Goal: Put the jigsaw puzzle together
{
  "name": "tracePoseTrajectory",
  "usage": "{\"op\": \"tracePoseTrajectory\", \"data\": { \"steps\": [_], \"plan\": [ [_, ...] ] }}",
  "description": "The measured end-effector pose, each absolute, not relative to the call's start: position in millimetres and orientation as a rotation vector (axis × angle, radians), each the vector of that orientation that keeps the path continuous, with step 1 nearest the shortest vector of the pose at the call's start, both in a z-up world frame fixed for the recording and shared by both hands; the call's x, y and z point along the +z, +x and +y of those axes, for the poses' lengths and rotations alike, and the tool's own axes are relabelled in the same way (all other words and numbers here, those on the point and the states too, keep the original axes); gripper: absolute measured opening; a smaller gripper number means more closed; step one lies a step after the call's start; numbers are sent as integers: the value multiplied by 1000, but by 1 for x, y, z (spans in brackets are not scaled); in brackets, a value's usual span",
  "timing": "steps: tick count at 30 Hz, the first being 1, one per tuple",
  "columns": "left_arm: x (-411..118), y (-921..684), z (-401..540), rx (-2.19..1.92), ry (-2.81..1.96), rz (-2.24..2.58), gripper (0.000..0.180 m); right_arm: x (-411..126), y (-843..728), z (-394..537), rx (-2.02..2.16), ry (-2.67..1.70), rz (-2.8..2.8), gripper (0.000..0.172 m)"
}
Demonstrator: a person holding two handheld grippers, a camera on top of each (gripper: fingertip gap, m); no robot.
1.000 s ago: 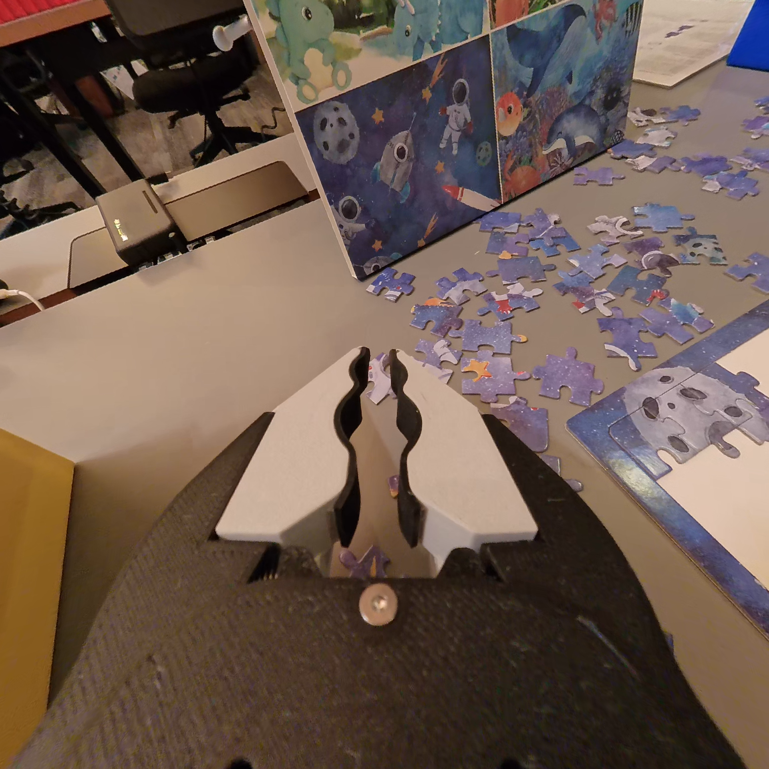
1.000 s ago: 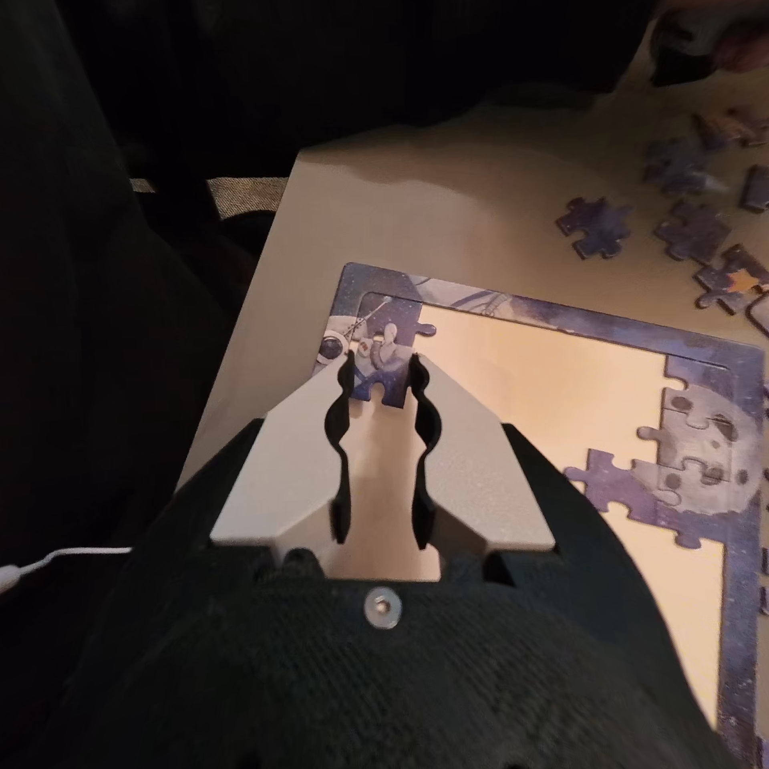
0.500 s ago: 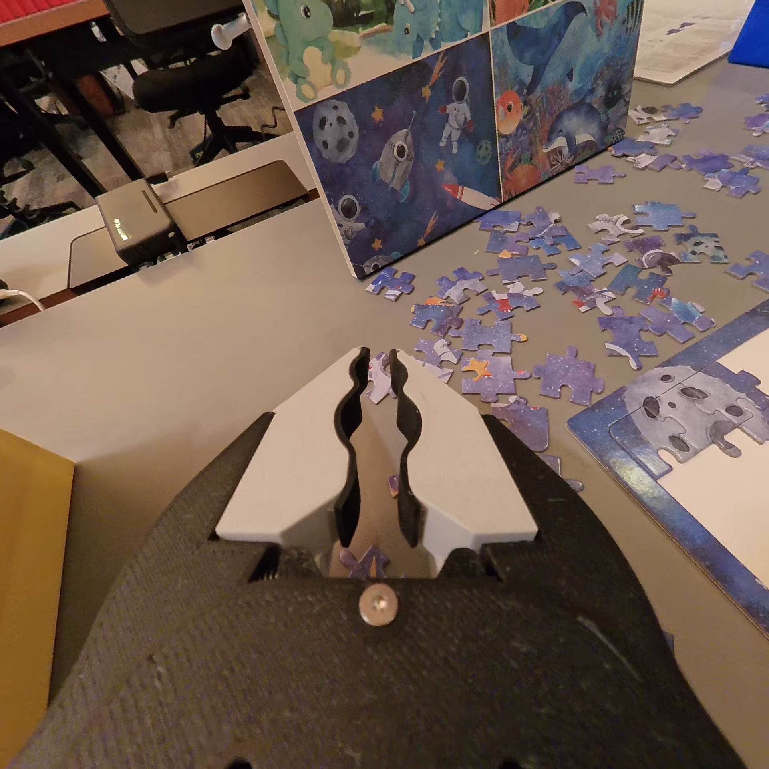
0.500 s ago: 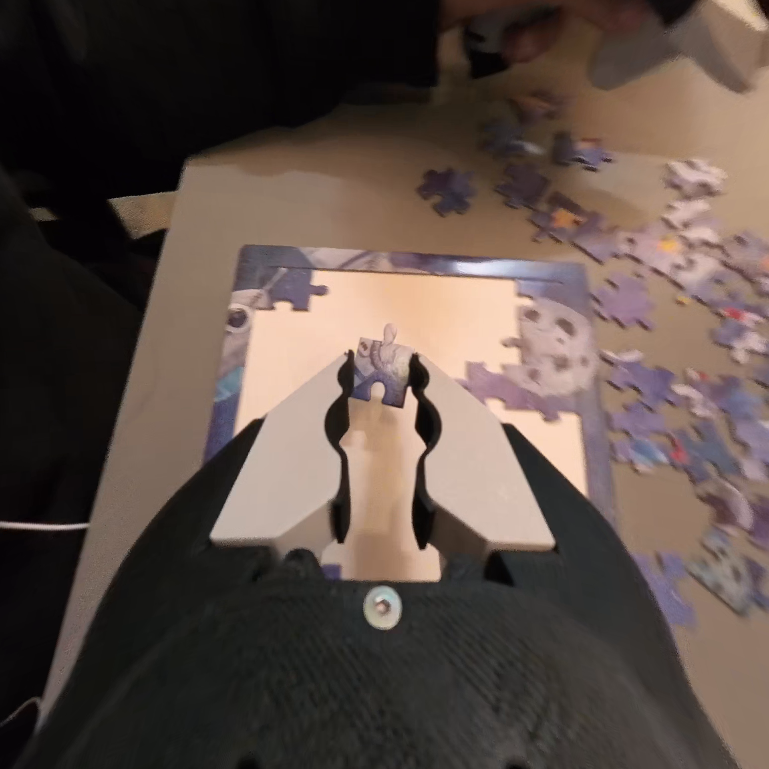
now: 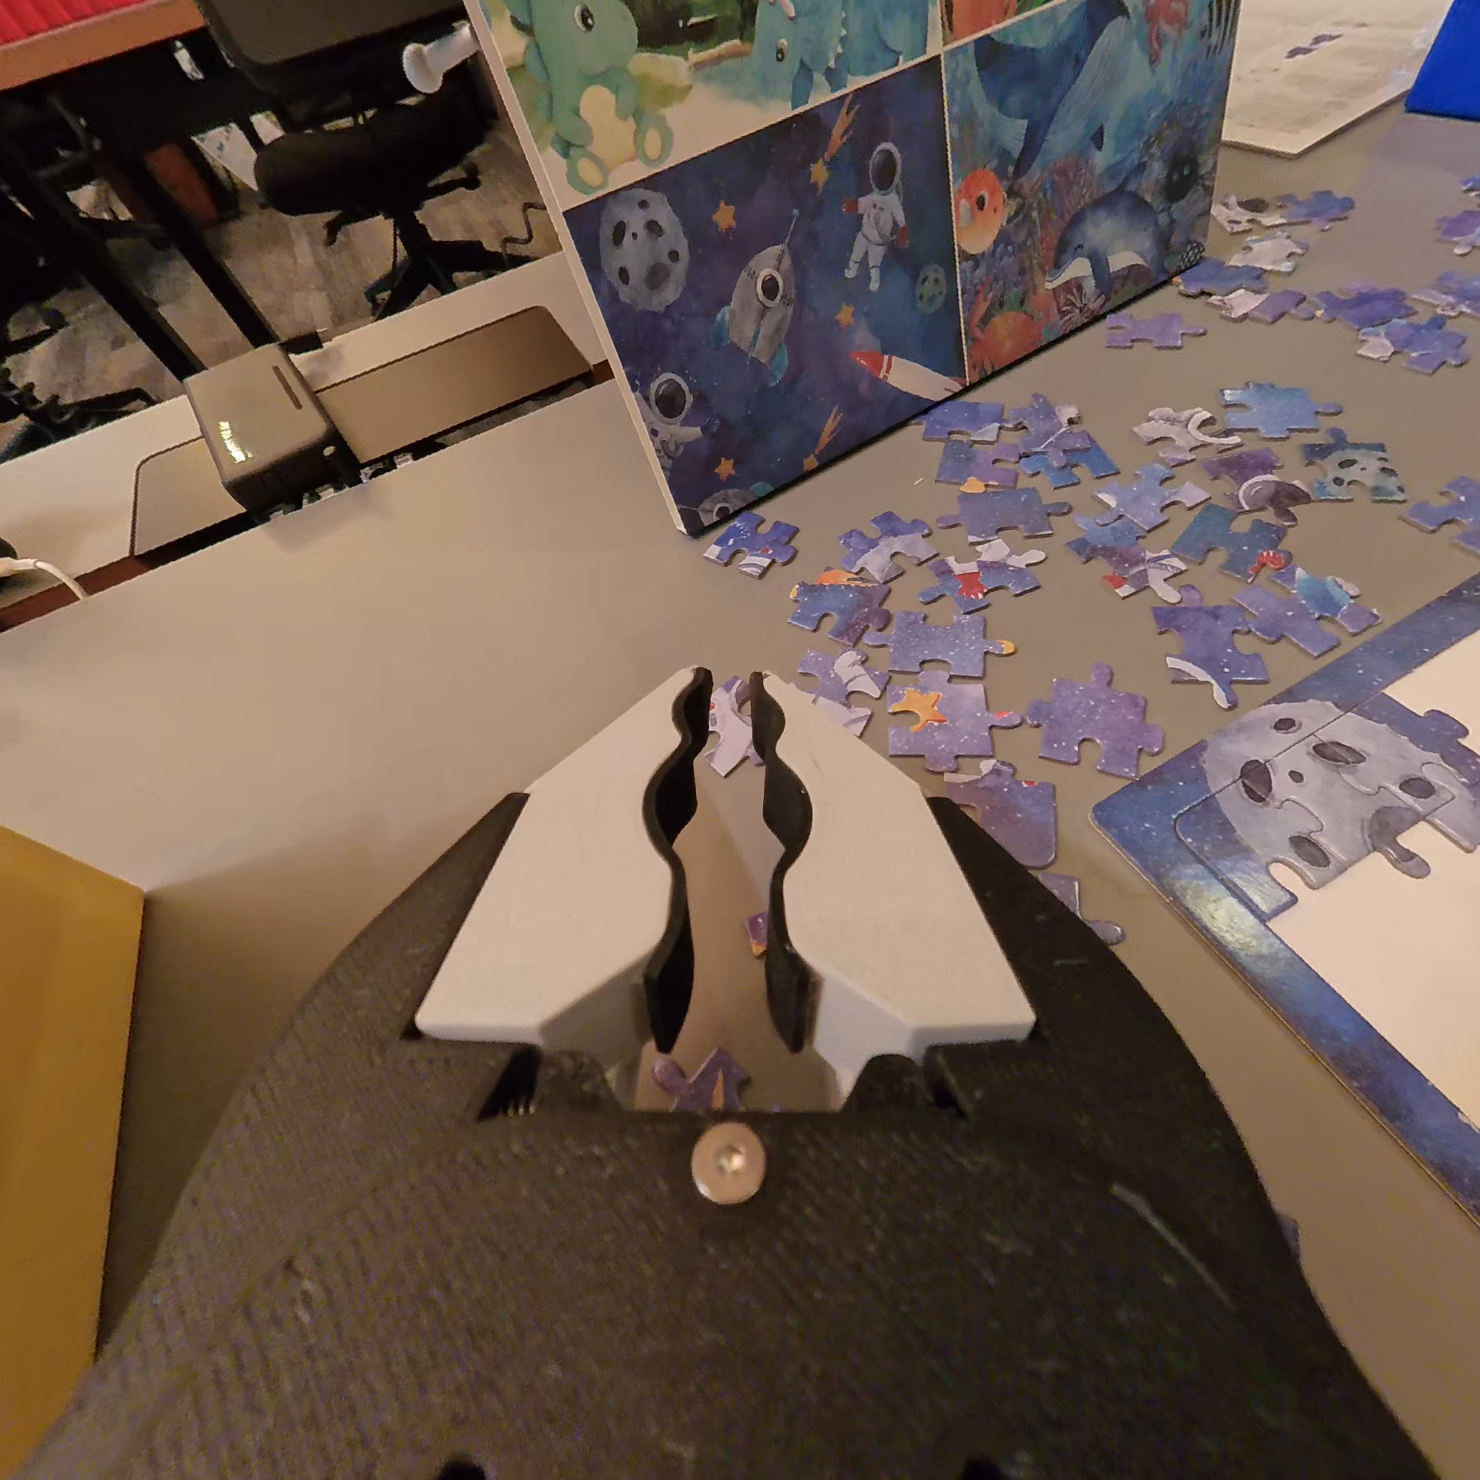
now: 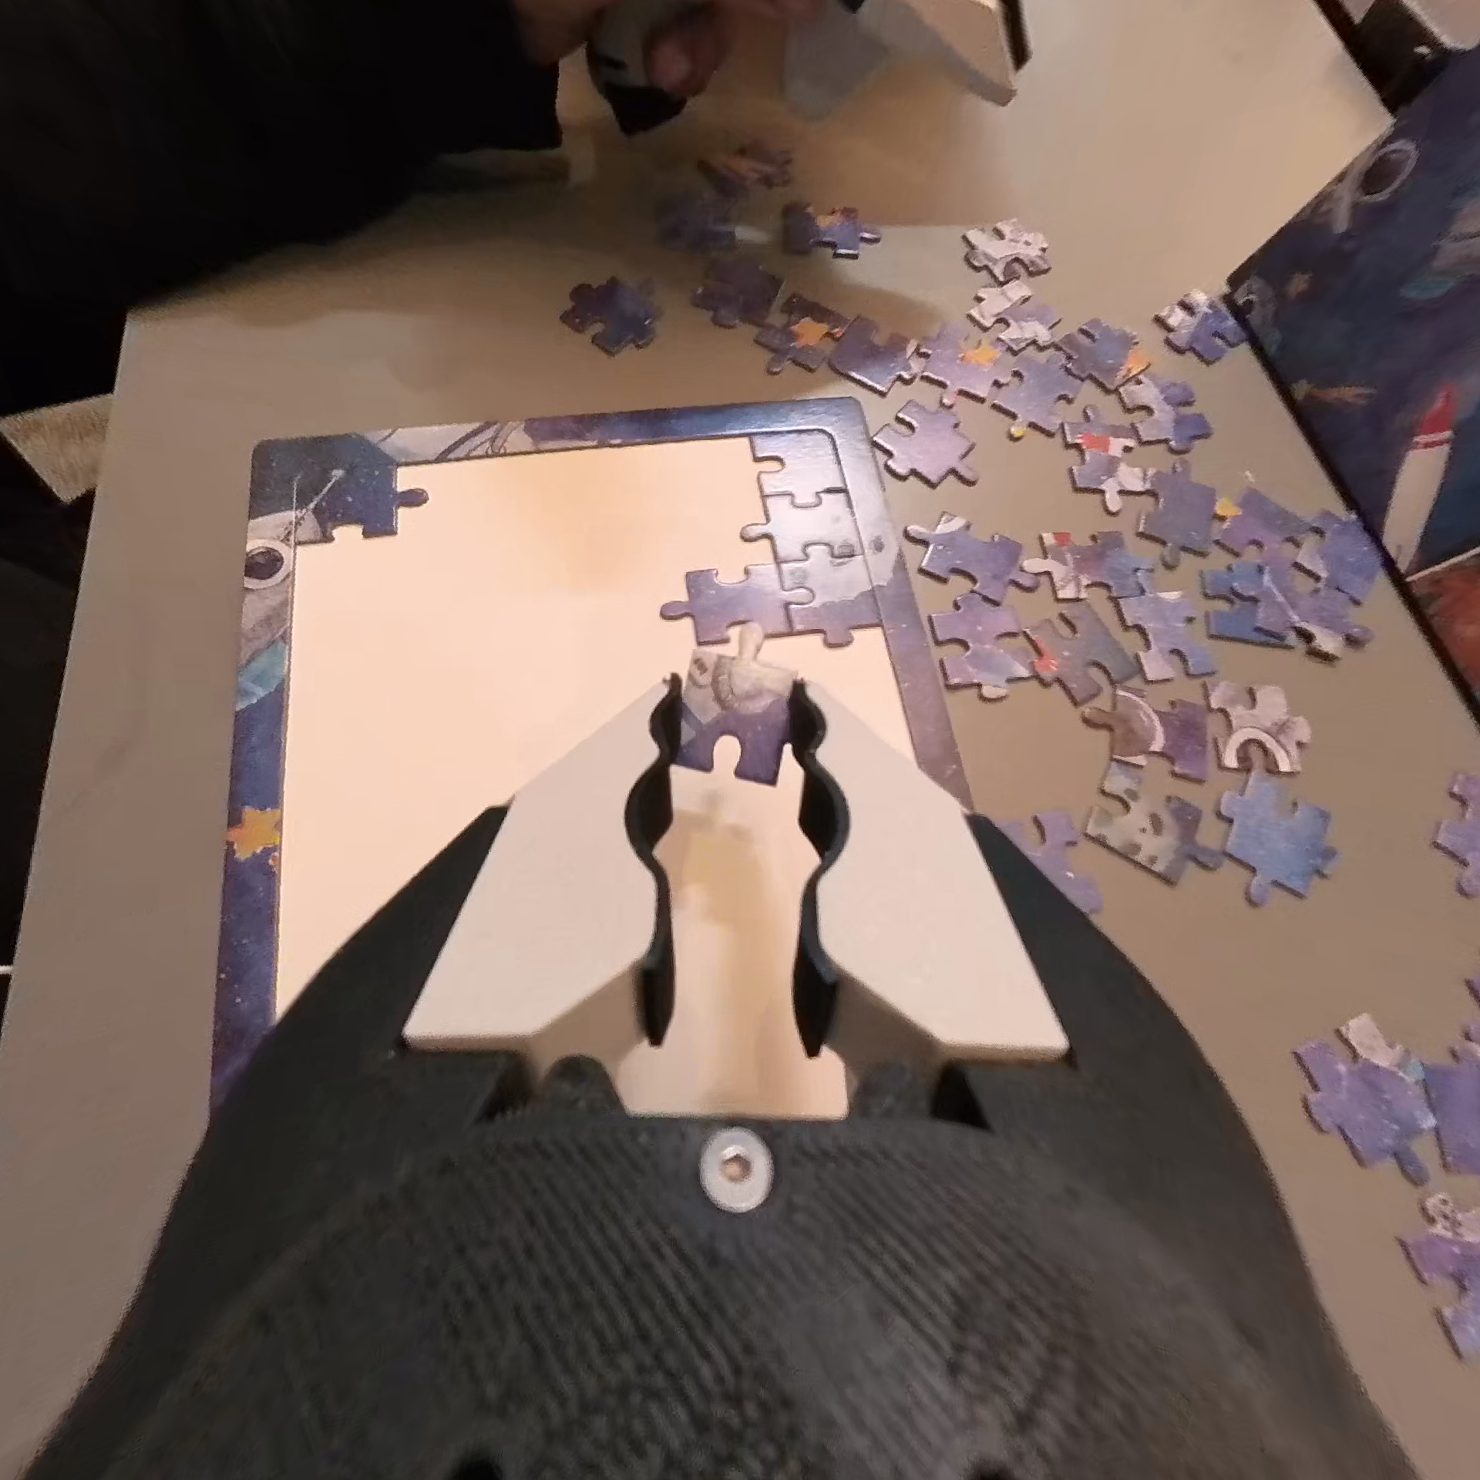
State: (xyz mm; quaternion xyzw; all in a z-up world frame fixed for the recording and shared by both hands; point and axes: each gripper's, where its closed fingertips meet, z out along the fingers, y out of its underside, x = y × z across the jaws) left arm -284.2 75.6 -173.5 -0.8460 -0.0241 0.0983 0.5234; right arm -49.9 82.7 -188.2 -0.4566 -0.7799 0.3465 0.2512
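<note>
My right tongs (image 6: 735, 705) are clamped on a puzzle piece (image 6: 733, 713), purple with a grey-white bit on it, both pads pressing its side edges. It sits mid-frame, over the bare cream inside of the puzzle frame (image 6: 256, 721), with its knob just below the joined pieces (image 6: 801, 552) along the frame's right side. Loose purple pieces (image 6: 1121, 561) are scattered on the counter (image 6: 160, 360) to the right, and a person's hand (image 6: 657, 48) shows at the top edge.

My left tongs (image 5: 730, 689) have only a narrow gap between the tips and nothing pinched. A white-and-purple piece (image 5: 729, 733) lies flat on the counter just past them, seen through the gap. More loose pieces (image 5: 1041, 561) spread out to the right, a corner of the frame with a grey moon (image 5: 1321, 785) at the right edge, and the picture box (image 5: 801, 264) stands at upper middle. A yellow thing (image 5: 56, 1041) sits at the left edge.
</note>
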Motion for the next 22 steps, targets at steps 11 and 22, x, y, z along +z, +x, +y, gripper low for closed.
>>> {"op": "tracePoseTrajectory", "data": {
  "steps": [11, 22],
  "plan": [
    [-173, -284, 76, 236, -2025, -56, 8, -195, -49, 67, 964, -1205, -2186, 25],
    [-174, -284, 76, 238, -2027, -56, 8, -201, -42, 25, 1052, -1027, -2323, 25]
  ]
}}
